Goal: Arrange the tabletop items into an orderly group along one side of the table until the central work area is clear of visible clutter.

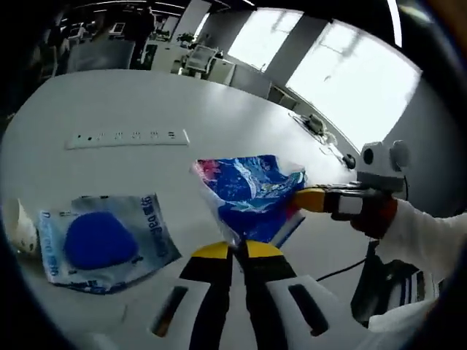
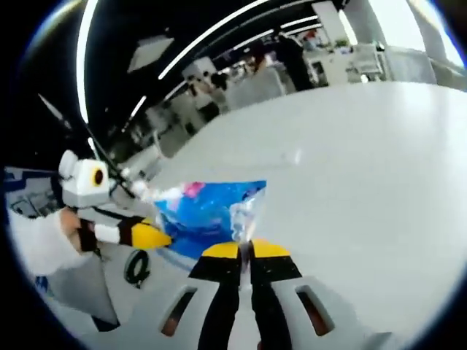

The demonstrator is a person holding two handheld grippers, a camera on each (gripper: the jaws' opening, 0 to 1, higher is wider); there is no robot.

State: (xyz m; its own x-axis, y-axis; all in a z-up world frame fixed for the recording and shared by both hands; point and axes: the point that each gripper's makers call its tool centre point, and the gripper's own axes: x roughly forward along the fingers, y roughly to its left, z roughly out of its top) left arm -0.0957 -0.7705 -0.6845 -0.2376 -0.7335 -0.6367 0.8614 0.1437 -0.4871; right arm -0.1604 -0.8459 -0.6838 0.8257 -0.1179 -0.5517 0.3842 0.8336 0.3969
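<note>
Hanging in the air just above the white desk [image 1: 241, 117], a crinkly blue plastic bag [image 1: 252, 191] with a bit of pink print at one corner is pinched by both grippers at once. In the left gripper view, the left gripper [image 1: 233, 251] has its yellow-tipped jaws squeezed together on the bag's near bottom edge, no gap you can see, and the right gripper [image 1: 310, 198] comes in from the right with its yellow tip pressed into the bag's right side. Flip over to the right gripper view and it's the same deal from the other end: the right gripper [image 2: 246, 249] has its jaws closed tight on a clear corner of the blue plastic bag [image 2: 208, 211], while the left gripper [image 2: 149, 235] reaches in from the left, its tip touching the bag's lower left edge. The bag is stretched between the two. On the desk to the left of the bag, well apart from it, lies a flat clear packet [image 1: 106, 240] with a blue rounded thing inside and blue lettering along its edge. Just left of that packet sits something small and whitish [image 1: 20, 227], too cut off to tell what. Farther back on the desk there's a long white power strip [image 1: 128, 137]. A white sleeve [image 1: 423, 237] shows at the right.
</note>
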